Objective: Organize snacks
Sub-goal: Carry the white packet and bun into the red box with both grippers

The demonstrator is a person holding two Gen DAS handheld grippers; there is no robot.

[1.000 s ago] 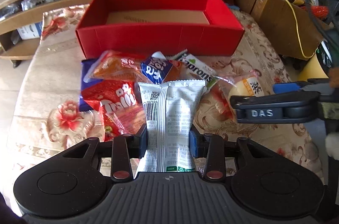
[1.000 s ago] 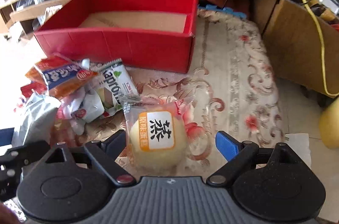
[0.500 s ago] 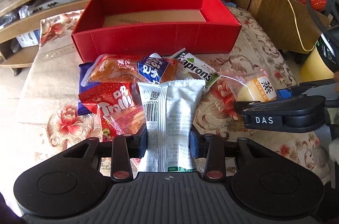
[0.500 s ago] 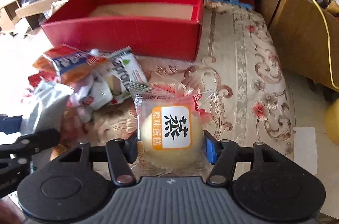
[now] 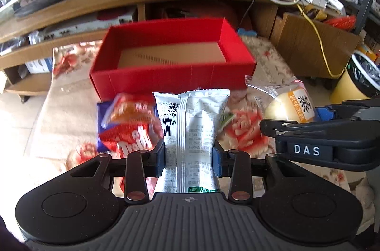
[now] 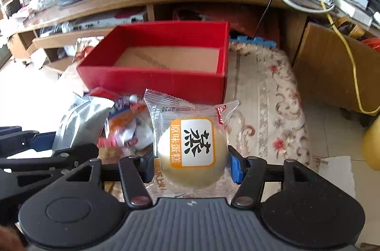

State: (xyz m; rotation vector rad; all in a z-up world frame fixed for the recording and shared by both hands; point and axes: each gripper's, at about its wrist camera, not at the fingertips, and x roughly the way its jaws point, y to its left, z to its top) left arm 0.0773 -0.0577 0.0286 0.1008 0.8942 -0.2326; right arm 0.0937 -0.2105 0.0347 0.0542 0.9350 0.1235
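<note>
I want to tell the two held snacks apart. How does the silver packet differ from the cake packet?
The silver packet is opaque, flat and long; the cake packet is clear film and shows a round yellow cake. The silver packet carries a barcode and small print; the cake packet carries an orange-edged label. The left claw grips the first, the right claw the second. Neither is in the red box yet.

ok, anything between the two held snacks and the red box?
Nothing visible. The left gripper holds the silver packet, the right gripper the wrapped cake. The red box ahead is open-topped and empty; loose snacks lie below, in front of it.
</note>
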